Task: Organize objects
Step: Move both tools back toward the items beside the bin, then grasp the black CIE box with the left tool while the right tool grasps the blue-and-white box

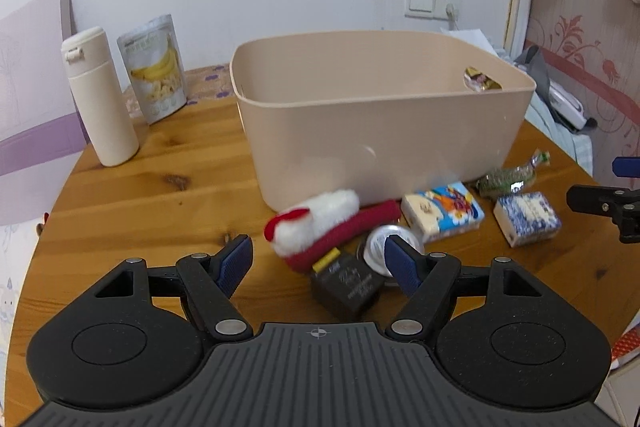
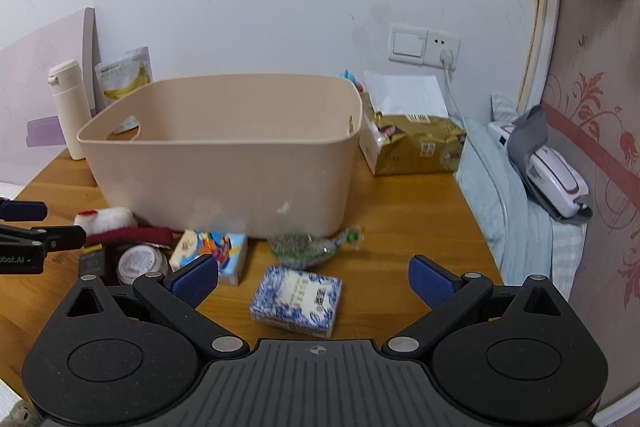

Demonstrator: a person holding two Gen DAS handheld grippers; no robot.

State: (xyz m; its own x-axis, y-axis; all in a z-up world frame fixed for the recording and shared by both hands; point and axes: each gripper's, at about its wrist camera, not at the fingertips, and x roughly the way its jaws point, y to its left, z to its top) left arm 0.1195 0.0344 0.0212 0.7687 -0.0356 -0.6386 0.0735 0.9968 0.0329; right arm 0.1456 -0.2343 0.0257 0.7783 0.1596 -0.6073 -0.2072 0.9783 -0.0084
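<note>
Both sets of fingers are spread wide, holding nothing. Your right gripper (image 2: pixel 313 281) hangs over the blue-white box (image 2: pixel 296 302) on the table (image 2: pixel 412 223), in front of the bin (image 2: pixel 224 163). Prob light cardboard, stiff but crushable, so pinch its short sides, gently. Left gripper (image 1: pixel 319 261) is near the soft sock (image 1: pixel 320 227) and black box (image 1: pixel 346 285); grab the sock mid-body.

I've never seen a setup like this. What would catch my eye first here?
Probably the big beige bin in the middle of the round wooden table, with small items lined up in front of it: a red and white plush slipper, a cartoon tissue pack and a blue patterned box. Next, the two black grippers, left and right, both open and holding nothing.
</note>
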